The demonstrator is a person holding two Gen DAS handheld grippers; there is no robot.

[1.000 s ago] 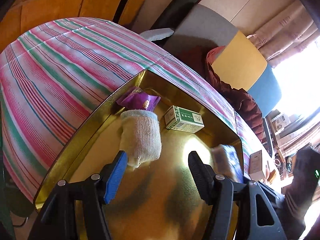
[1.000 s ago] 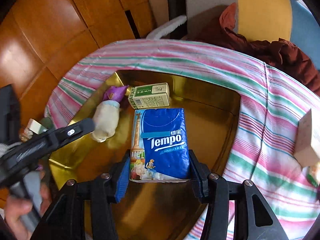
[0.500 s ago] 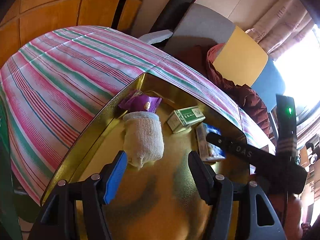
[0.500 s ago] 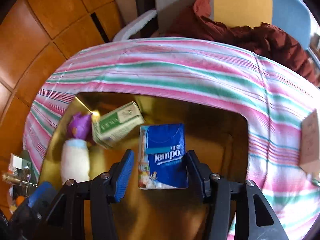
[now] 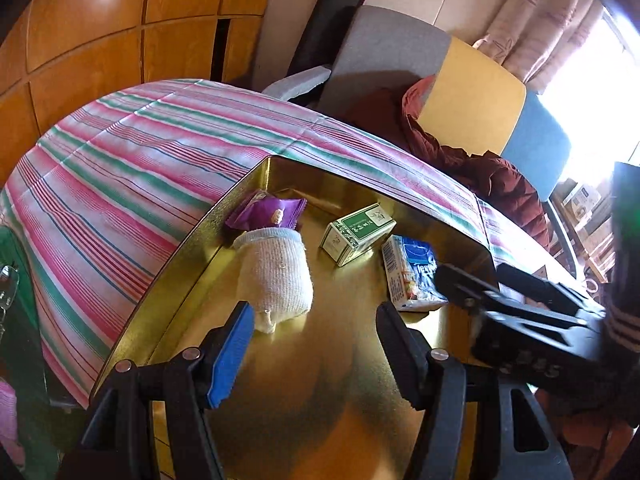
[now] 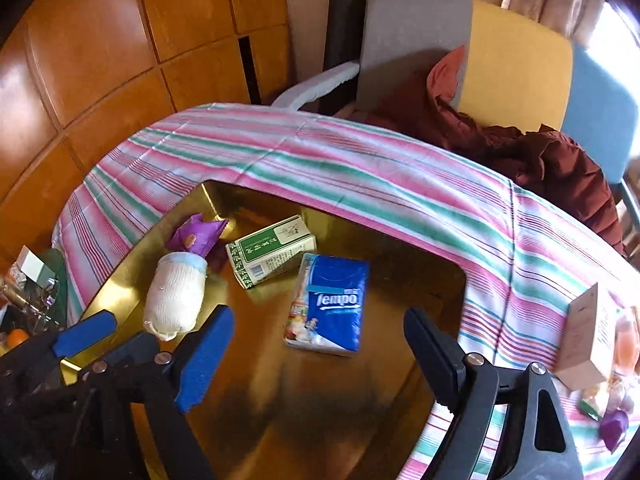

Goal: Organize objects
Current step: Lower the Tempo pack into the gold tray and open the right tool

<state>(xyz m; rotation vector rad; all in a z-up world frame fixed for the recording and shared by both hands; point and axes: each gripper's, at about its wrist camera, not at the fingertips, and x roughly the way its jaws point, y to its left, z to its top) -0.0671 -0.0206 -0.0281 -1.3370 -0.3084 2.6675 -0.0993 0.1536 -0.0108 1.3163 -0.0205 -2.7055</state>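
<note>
A gold tray [image 6: 452, 280] [image 5: 240, 188] lies on the striped tablecloth. In it lie a blue Tempo tissue pack [image 6: 332, 304] [image 5: 408, 272], a green and white box [image 6: 272, 250] [image 5: 358, 232], a rolled white sock [image 6: 176, 296] [image 5: 276, 276] and a purple snack packet [image 6: 196, 234] [image 5: 266, 212]. My right gripper [image 6: 320, 364] is open and empty, just behind the tissue pack. My left gripper [image 5: 316, 344] is open and empty above the tray, close to the sock. The left gripper also shows at the lower left of the right wrist view [image 6: 132, 340].
A tan box [image 6: 584, 332] and a small purple item [image 6: 614, 424] sit on the cloth right of the tray. Chairs [image 6: 516, 56] with a dark red jacket [image 6: 552, 160] stand behind the table. A wooden wall [image 5: 100, 40] is at the left.
My right gripper has opened, let go of the tissue pack in the tray and drawn back. The green box has turned slightly. My left gripper stays open near the sock.
</note>
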